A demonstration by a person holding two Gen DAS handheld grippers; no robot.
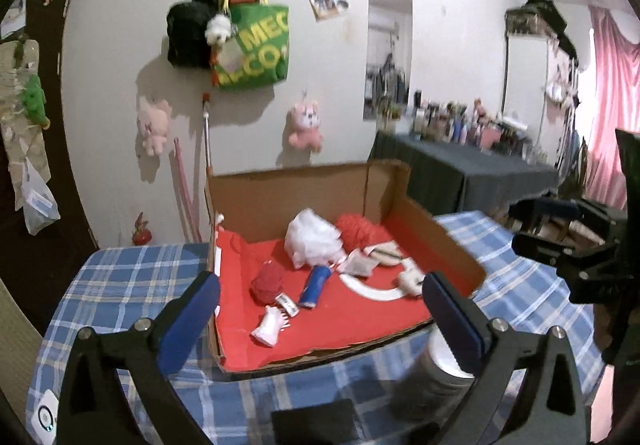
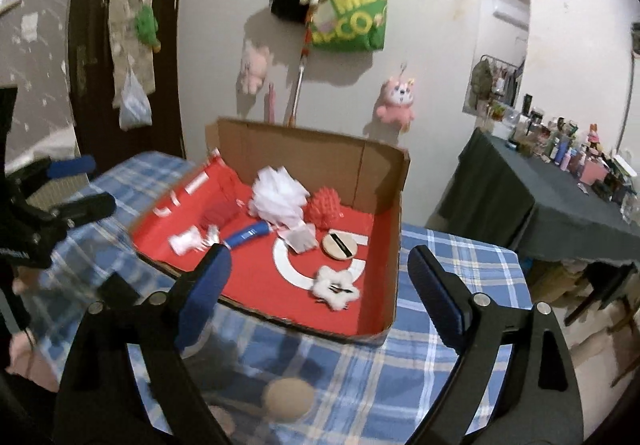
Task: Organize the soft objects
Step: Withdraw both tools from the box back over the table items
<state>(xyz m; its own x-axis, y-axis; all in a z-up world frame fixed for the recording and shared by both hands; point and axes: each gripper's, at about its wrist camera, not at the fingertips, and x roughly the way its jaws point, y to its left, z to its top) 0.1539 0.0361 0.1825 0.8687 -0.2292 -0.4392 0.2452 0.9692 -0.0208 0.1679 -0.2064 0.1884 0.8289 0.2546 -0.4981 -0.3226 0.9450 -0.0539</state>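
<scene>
Presently both claws hover open and empty over the tabletop, short of the box.

Left claw [image 1: 320, 309] has its jaws spread wide with nothing between them; right claw [image 2: 320, 285] likewise. Soft items lie inside the open box [image 2: 394, 245], on its red liner: a white pouf [image 2: 278, 197], a red ball [image 2: 325, 207], a blue tube [image 2: 248, 235], a fuzzy star [image 2: 336, 287] near the front wall, and a round disc [image 2: 340, 243]. Judged as a staging posture, claws are held back to pick a first target. Front wall is low and gives easy entry; back and right walls stand tall and limit reach. The star sits apart with free liner around it, while pouf, ball and tube crowd together. A blurred jar [image 1: 432, 381] stands on the plaid tabletop [image 2: 460, 269] just below the left claw.
</scene>
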